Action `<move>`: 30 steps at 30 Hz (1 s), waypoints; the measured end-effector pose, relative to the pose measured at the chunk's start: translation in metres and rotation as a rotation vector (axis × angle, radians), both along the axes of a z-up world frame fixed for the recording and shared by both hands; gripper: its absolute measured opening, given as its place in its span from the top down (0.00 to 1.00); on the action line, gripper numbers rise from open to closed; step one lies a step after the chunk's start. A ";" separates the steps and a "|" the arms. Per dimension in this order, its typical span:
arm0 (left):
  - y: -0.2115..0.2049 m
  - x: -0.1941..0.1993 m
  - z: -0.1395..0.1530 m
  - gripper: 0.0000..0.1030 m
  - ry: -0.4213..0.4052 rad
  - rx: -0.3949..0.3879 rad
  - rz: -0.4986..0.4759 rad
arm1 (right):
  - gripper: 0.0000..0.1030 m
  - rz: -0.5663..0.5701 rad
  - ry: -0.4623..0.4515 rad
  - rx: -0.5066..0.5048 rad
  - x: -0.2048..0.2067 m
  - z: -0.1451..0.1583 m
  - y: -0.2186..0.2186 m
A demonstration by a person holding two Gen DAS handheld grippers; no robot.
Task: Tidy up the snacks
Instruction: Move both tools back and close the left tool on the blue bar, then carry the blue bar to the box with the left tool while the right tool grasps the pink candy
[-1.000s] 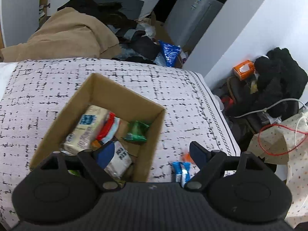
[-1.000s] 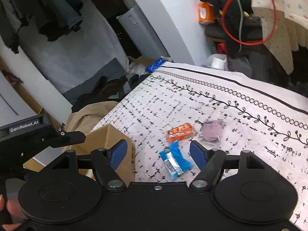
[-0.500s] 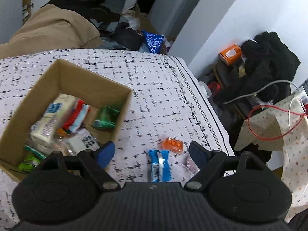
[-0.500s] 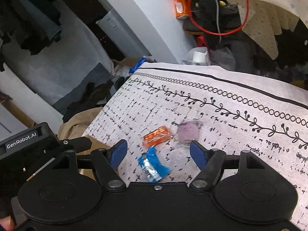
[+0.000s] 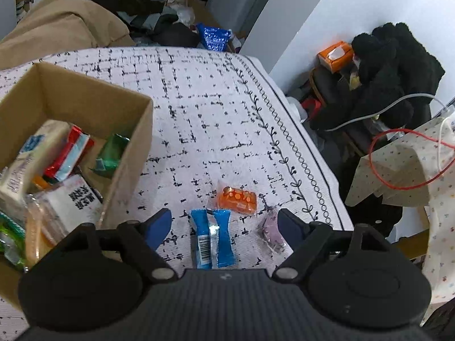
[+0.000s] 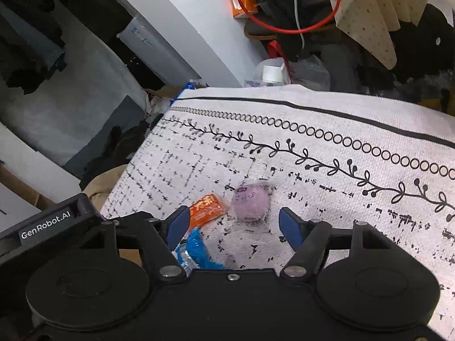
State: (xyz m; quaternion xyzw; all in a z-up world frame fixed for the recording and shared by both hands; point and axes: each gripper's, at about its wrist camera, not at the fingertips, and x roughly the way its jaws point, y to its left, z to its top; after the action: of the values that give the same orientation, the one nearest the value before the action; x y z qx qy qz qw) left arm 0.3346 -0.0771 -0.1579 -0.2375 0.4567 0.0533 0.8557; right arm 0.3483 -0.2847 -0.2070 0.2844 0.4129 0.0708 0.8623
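Both claws are closing with nothing gripped: left claw [image 5: 221, 226] over the blue wrapper [image 5: 212, 240], right claw [image 6: 231, 223] near the purple sweet [image 6: 250, 203]. On the worktop [image 5: 199, 108], largest first: cardboard box [image 5: 133, 153] by the left edge, blue wrapper, orange packet [image 5: 237, 200], purple sweet near the right edge.

Both wrists downward, close (shared snacks [image 5: 212, 238])

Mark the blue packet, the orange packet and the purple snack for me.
blue packet [image 5: 212, 238]: left wrist view, middle seam.
orange packet [image 5: 237, 200]: left wrist view, centre of wrapper.
purple snack [image 6: 250, 203]: right wrist view, middle of the round piece.
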 end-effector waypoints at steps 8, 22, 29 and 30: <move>-0.005 0.016 -0.024 0.23 0.041 -0.006 0.015 | 0.43 0.002 0.044 -0.018 0.014 -0.021 0.005; -0.006 0.027 -0.058 0.28 0.113 0.004 0.067 | 0.83 0.031 0.074 -0.054 0.017 -0.034 0.012; -0.011 0.025 -0.058 0.45 0.124 0.053 0.045 | 0.85 0.029 0.071 -0.059 0.012 -0.030 0.010; -0.011 0.024 -0.057 0.59 0.127 0.056 0.042 | 0.85 0.030 0.069 -0.058 0.011 -0.029 0.010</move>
State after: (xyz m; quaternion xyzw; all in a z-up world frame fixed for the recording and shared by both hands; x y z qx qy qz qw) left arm 0.3590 -0.0880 -0.2150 -0.2193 0.5033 0.0989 0.8300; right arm 0.3591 -0.2746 -0.2362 0.2553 0.4484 0.0620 0.8544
